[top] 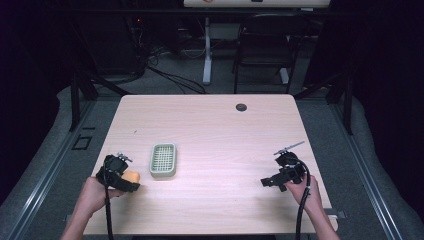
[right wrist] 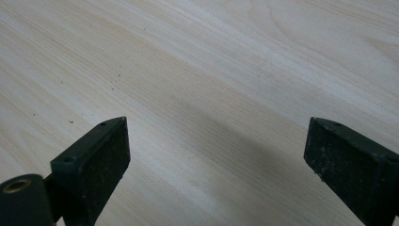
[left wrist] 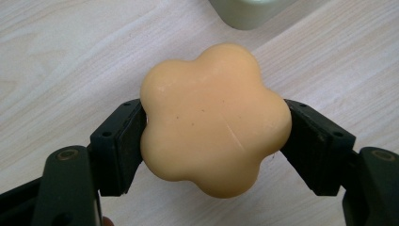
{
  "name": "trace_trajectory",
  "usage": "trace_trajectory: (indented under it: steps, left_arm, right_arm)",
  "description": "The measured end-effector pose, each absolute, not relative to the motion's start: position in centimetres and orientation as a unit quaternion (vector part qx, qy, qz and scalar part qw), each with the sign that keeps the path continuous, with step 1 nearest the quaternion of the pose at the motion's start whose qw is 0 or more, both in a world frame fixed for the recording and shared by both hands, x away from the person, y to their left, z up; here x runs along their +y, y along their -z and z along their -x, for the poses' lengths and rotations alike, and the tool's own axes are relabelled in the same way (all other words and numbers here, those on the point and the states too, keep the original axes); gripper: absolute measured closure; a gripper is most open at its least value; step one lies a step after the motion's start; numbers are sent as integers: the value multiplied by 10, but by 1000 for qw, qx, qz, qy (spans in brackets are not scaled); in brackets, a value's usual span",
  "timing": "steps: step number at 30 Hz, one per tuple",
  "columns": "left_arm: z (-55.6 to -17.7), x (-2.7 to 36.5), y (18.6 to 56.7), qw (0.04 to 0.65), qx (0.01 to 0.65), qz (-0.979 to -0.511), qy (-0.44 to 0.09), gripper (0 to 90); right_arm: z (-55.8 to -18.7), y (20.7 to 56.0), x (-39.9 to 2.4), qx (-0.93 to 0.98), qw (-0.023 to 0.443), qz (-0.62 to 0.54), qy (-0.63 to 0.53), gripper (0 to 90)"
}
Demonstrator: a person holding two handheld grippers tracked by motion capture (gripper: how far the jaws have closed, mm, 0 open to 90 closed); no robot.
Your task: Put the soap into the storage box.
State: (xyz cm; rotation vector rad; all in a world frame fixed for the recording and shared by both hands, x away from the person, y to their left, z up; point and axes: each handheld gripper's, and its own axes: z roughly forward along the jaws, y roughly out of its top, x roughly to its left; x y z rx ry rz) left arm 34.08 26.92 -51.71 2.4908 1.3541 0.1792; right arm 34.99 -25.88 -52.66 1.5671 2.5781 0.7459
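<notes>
Left gripper [left wrist: 214,141] pinched the orange flower-shaped soap [left wrist: 214,120] from both sides, low over the near left part of the wooden table [top: 225,135], just beside the pale green soap dish [top: 163,160]. Right gripper [right wrist: 216,155] had its jaws spread wide, with nothing between them.

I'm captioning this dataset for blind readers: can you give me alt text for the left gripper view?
A flower-shaped orange soap bar is clamped between the two black jaws of the left tool, seen close up from above. Beneath it lies a pale wood-grain table, and the rounded corner of a pale green soap dish shows at the top edge.
</notes>
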Motion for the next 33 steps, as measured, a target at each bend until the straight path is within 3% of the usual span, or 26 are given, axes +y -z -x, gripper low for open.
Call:
trace_trajectory:
  steps: [33]
  left_arm:
    - [-357,264,508,159,466,-868,-56,268]
  right_arm:
    - [-350,527,-258,830,19,-502,-242,71]
